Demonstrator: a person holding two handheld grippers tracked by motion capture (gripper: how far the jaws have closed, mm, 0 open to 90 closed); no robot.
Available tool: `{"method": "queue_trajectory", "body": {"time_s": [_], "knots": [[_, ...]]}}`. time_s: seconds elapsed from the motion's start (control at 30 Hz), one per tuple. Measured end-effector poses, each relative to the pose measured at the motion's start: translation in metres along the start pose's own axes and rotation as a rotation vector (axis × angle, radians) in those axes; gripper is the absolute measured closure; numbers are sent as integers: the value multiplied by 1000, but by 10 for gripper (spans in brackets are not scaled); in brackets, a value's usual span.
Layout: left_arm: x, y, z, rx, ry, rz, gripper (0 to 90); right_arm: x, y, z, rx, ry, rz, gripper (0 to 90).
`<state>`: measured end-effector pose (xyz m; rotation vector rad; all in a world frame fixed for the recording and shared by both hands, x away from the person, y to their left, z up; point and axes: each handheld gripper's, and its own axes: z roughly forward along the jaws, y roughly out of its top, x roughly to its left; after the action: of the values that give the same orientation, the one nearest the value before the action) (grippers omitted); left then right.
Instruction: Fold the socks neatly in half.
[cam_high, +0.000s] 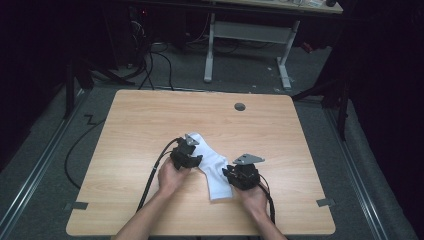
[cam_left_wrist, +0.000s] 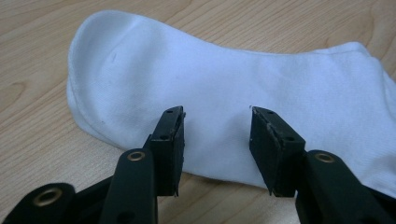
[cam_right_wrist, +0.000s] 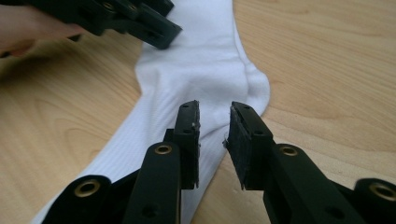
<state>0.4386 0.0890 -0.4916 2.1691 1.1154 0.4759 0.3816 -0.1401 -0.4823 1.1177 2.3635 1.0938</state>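
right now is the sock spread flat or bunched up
Spread flat: the white sock lies in one layer on the table, bent at the heel.

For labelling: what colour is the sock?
Plain white sock, clearest in the left gripper view.

White knit sock (cam_left_wrist: 243, 88) (matt) on wood-grain table (cam_high: 150, 120).
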Motion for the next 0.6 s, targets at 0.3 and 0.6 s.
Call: {"method": "queue_trajectory", "body": {"time_s": [0.3,0.6], "knots": [[-2,-4,0,-22,12,11,554,-4,4,25,35,-42,37,664],[-1,-7,1,-44,3,7,561,-3,5,32,44,-14,19,802]]}}
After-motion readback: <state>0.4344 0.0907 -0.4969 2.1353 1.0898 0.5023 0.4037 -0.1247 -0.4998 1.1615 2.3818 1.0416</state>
